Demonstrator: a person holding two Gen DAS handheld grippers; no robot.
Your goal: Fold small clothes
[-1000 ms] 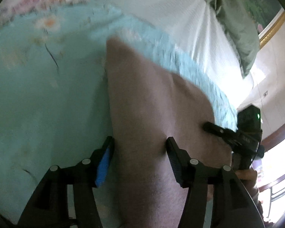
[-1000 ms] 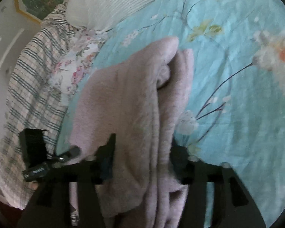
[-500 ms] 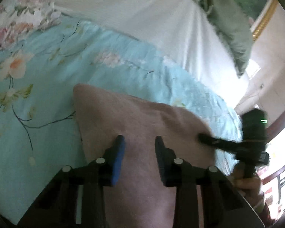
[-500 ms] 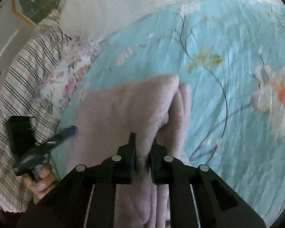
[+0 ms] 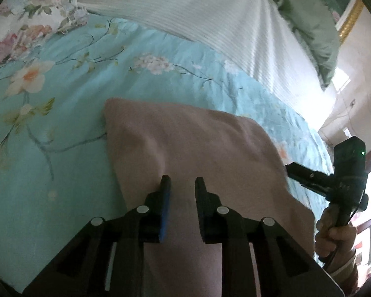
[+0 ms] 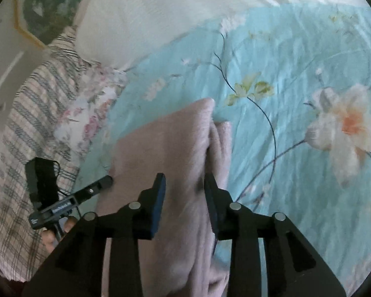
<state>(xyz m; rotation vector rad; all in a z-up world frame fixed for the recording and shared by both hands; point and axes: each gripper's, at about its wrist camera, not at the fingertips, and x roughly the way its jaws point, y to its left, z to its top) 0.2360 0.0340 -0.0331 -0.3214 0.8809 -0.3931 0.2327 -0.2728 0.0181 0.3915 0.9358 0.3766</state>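
Pink fleece garment (image 5: pixel 197 153) stretches lengthwise ahead of both grippers, left gripper (image 5: pixel 183 185) and right gripper (image 6: pixel 185 183) each parted astride its near edge, neither pinching it.

The right hand-held gripper (image 6: pixel 184 185) has its jaws parted over a pink cloth (image 6: pixel 168 153) lying folded on the bed (image 6: pixel 296 57), with a loose fold bunched by its right finger. To its left, the left hand-held gripper (image 6: pixel 107 180) touches the cloth's edge. Beyond that lie a floral pillow (image 6: pixel 91 113) and plaid fabric (image 6: pixel 34 113).
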